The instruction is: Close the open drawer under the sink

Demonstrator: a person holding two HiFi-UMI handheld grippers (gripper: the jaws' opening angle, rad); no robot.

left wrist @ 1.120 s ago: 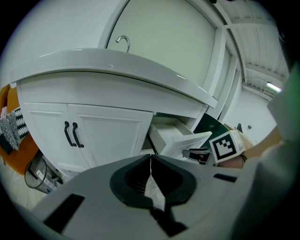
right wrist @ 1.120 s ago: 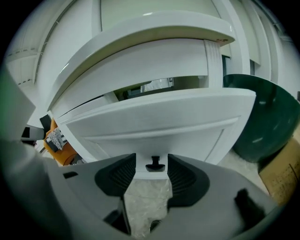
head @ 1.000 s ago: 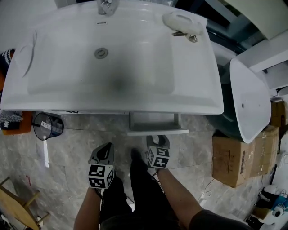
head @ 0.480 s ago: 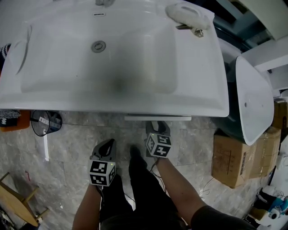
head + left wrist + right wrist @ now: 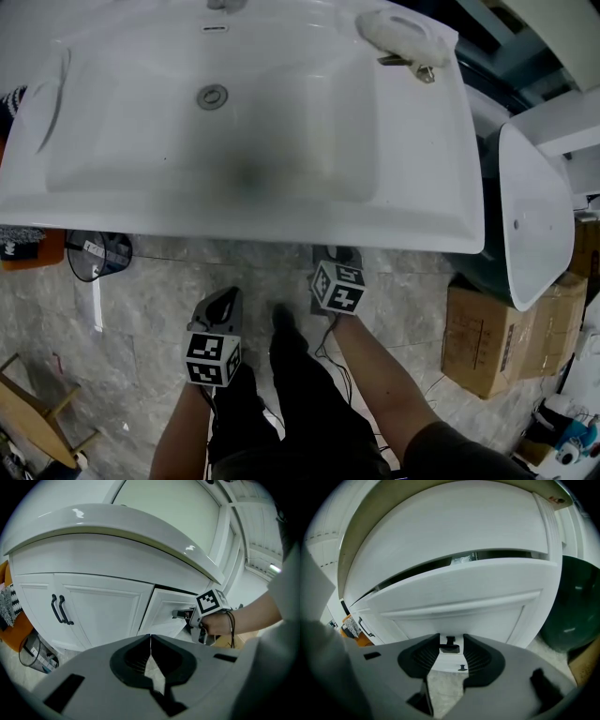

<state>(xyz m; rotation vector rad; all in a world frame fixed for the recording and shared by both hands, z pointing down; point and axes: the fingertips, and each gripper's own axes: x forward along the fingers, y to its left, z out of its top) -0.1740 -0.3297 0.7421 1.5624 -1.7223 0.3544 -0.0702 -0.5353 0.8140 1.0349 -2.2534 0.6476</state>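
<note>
Sink: the white sink (image 5: 281,202) fills the upper half of the head view, and its front rim overhangs the cabinet below.
Drawer: the drawer (image 5: 464,597) sits under the sink's right part. It stands slightly ajar, with a dark gap above its white front. From the left gripper view the drawer front (image 5: 165,616) juts a little out of the cabinet face. In the head view no part of it shows past the sink's rim.
Drawer handle: the small dark drawer handle (image 5: 450,646) is low on the front, at the middle.
Right claw: the right claw (image 5: 451,641) is narrowly apart, and the handle lies between its pads. One pad is against the handle's end and a sliver of gap shows at the other. I cannot tell whether it pinches. In the head view the right claw (image 5: 333,258) reaches in under the sink's rim. The left gripper view shows its tips (image 5: 185,614) at the drawer front.
Left claw: the left claw (image 5: 150,639) has its jaws pressed together with nothing between them. It hangs back over the floor (image 5: 141,300), well apart from the cabinet and to the left of the person's leg (image 5: 217,305).
Cabinet doors: two white cabinet doors (image 5: 93,613) stand left of the drawer. They carry a pair of black upright pulls (image 5: 59,610).
Surroundings: a cardboard box (image 5: 487,342) is on the grey marbled floor at the right. A second white basin (image 5: 534,216) is above it in the picture.
</note>
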